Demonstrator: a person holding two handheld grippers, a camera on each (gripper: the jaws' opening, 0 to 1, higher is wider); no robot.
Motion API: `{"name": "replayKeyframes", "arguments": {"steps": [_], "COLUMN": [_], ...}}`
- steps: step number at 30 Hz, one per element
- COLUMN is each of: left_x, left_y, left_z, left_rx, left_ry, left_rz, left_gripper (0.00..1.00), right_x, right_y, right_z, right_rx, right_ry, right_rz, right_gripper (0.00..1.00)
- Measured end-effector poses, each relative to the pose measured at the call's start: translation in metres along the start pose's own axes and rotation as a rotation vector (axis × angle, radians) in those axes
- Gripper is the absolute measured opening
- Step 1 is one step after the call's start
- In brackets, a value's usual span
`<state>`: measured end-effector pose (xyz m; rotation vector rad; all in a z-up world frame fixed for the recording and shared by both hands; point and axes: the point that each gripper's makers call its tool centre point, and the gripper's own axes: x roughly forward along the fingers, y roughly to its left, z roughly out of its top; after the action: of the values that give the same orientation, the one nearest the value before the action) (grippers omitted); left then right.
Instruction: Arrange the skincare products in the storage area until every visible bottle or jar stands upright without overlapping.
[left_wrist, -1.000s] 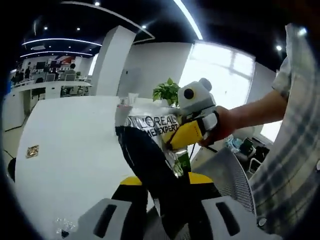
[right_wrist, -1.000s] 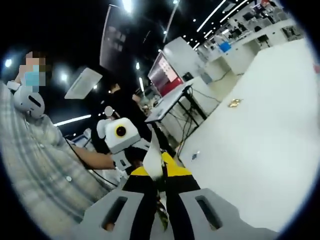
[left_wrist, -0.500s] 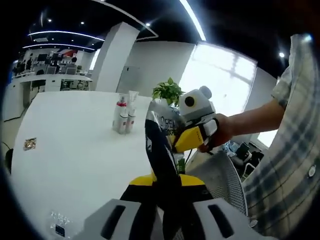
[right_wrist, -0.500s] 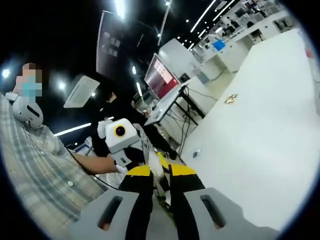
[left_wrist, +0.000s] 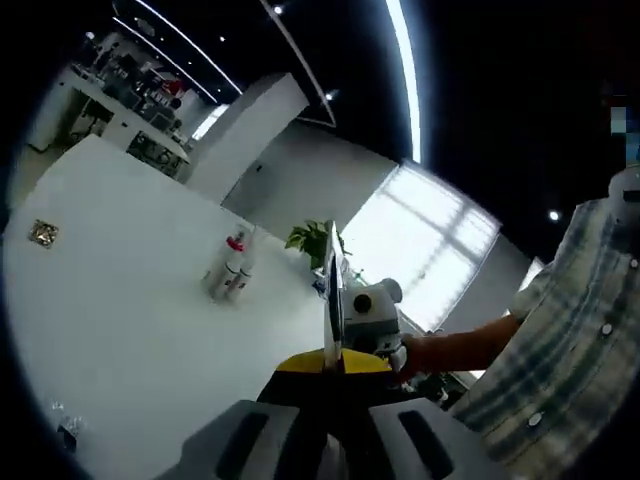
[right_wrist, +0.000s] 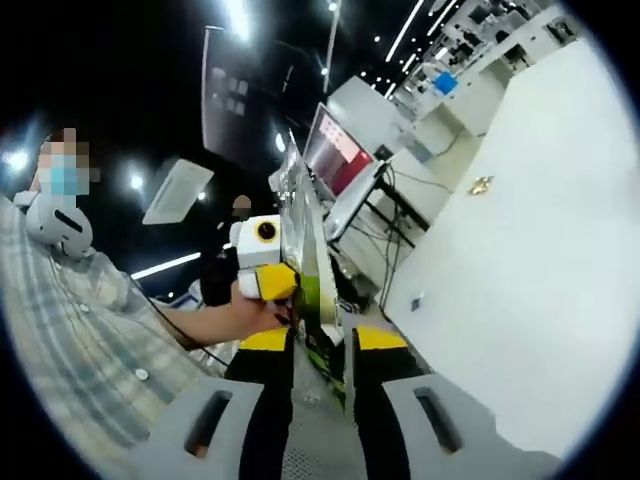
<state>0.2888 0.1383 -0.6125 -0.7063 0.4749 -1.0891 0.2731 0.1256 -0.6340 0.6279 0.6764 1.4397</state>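
Beyond, bottles (left_wrist: 228, 275) and potted plant (left_wrist: 312, 243) on white table (left_wrist: 120, 310).

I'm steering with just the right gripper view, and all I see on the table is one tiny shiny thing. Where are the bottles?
Observer: In the left gripper view, two small bottles stand upright, close together, on the white table.
Operator: Do they look the same?
Observer: No. One has a red cap; the other's top looks pale.
Operator: What's behind them?
Observer: A leafy green plant sits beyond them, toward a bright window.
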Motion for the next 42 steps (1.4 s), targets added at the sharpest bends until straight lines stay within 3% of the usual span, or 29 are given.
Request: {"name": "replayKeyframes", "arguments": {"steps": [1,5,11,20,24,28,32,35,38,42], "left_x": [0.001,0.004,0.007,0.007,0.006,0.005,0.003,0.002,0.002,0.005], "left_y": [0.0,-0.004,0.001,-0.009,-0.01,-0.006,-0.001,-0.002,-0.003,-0.003], "left_z": [0.001,-0.006,-0.012,-0.011,-0.012,-0.011,-0.007,-0.002,-0.001,-0.002], "left_rx": [-0.004,0.005,-0.005,-0.027,-0.031,-0.064,-0.102,-0.116,-0.13,-0.113], "left_ry": [-0.008,0.022,0.049,0.046,0.055,0.06,0.036,0.013,0.009,0.009], "left_rz": [-0.003,-0.011,0.007,-0.05,-0.06,-0.054,-0.043,-0.052,-0.059,-0.059], "left_gripper": [0.01,0.01,0.01,0.01,0.01,0.0,0.0,0.0,0.01,0.02], "right_x": [0.0,-0.002,-0.012,-0.016,-0.016,-0.013,-0.007,0.001,0.0,-0.002], "right_y": [0.001,0.001,0.003,0.015,0.014,0.013,0.012,0.011,0.012,0.014], "right_z": [0.006,0.009,0.01,0.013,0.011,0.011,0.008,-0.001,0.002,0.002], "right_rx": [0.006,0.007,0.028,0.041,0.12,0.08,0.111,0.071,0.093,0.126], "right_ry": [-0.03,-0.04,-0.048,-0.077,-0.085,-0.086,-0.067,-0.01,-0.019,-0.015], "right_rz": [-0.001,-0.009,-0.011,0.02,0.021,0.009,0.017,0.006,0.025,0.038], "right_gripper": [0.15,0.14,0.02,0.0,0.0,0.02,0.11,0.11,0.02,0.0]}}
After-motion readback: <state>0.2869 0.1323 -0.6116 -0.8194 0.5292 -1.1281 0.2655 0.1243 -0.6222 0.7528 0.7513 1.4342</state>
